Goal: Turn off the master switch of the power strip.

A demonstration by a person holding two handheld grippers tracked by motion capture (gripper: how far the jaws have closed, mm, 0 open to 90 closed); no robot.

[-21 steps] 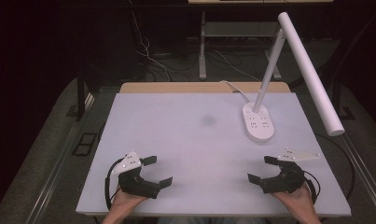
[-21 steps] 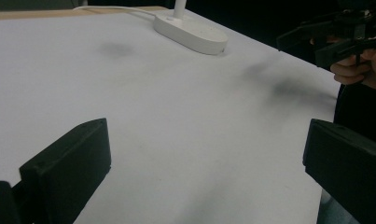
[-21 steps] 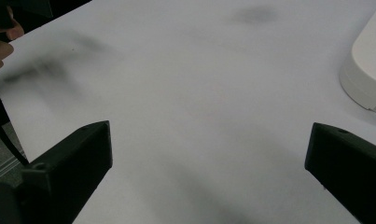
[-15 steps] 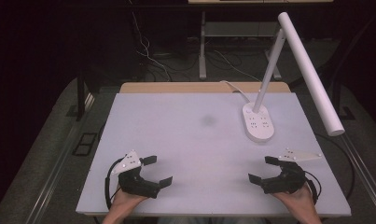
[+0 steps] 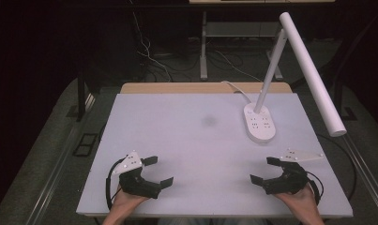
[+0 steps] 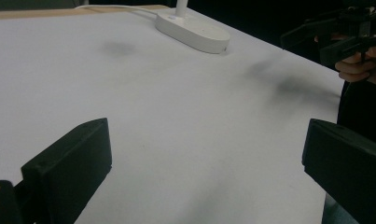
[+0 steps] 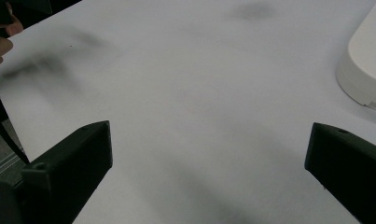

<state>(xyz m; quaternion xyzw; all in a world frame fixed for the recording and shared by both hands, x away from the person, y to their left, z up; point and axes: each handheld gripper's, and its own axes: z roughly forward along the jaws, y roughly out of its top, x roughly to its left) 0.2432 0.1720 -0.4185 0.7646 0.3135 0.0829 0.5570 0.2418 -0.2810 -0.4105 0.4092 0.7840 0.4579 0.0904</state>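
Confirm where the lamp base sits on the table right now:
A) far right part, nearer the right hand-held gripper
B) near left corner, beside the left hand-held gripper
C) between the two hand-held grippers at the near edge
A: the white lamp base stands on the table's far right part, beyond the right hand-held gripper and well away from the left hand-held gripper.

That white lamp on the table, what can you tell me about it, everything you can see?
The white desk lamp with the oval base stands on the far right part of the white table. It looks like smooth matte plastic. Its flat oval base bears small markings, perhaps buttons. A slim stem leans up and to the right from the base to a long round light bar, which slopes down toward the table's right edge. A white cord leaves the base toward the table's back edge. Neither gripper touches it, and I cannot tell whether it is lit.
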